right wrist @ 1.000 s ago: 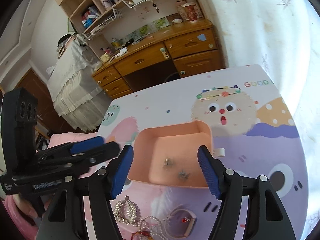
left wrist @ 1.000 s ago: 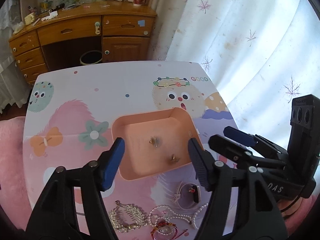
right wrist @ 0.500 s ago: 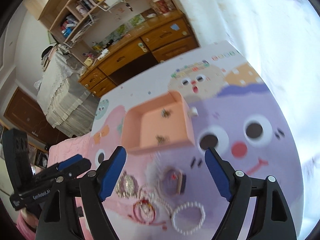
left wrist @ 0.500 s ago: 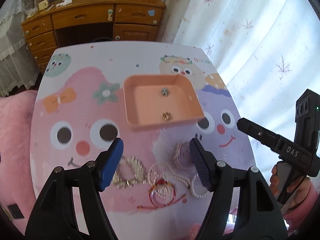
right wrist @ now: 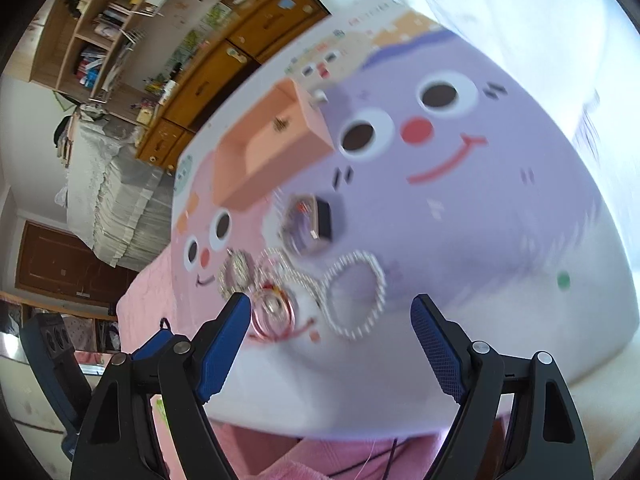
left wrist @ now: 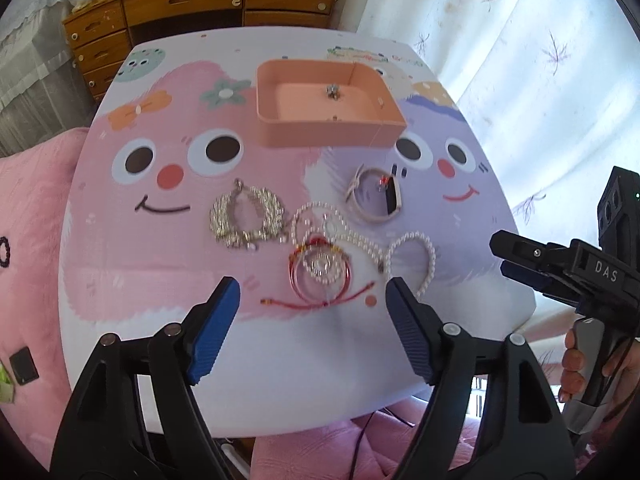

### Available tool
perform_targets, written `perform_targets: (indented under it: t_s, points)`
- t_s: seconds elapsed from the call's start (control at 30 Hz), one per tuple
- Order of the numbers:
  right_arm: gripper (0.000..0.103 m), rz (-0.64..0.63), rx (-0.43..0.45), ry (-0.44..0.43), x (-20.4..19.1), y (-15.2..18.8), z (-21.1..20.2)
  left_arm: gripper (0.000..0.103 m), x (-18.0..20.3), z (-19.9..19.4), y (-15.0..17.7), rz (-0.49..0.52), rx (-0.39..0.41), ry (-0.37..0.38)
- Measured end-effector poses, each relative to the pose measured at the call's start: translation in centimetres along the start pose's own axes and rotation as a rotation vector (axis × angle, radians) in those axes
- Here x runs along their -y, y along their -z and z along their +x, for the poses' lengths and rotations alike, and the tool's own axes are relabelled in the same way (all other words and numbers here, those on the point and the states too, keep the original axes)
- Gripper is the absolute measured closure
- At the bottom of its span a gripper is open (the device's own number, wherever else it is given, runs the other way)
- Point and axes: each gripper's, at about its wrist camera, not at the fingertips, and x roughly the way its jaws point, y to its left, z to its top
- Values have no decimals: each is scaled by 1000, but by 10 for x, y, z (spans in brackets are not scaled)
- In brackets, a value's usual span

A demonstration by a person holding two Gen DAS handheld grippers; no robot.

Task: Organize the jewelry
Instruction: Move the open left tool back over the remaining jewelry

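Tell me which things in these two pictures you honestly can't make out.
- Second small piece in the orange tray: left wrist view, mostly hidden behind the tray's near wall.
- Bracelets: right wrist view, smeared by motion blur, so details are lost.
- Pearl strands and red cord bracelet: left wrist view, overlapping; which lies on top is unclear.
- Desk top: cut off by the left view's upper edge.

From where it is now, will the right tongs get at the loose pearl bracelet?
Probably yes. The right tongs are open and empty, and the pearl bracelet lies just ahead between them, uncovered, beside the red bangle.
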Motion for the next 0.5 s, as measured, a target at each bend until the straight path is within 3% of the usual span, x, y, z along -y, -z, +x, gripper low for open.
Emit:
perform_targets:
  t_s: [0.3,0.5]
  points:
    - [20,-48,-63,54,12,26,9,29,-8,16,22,-63,-19,-21]
    - [32,-138,-79,110,3,19,23,31,-21,35,17,-120,-65,-14]
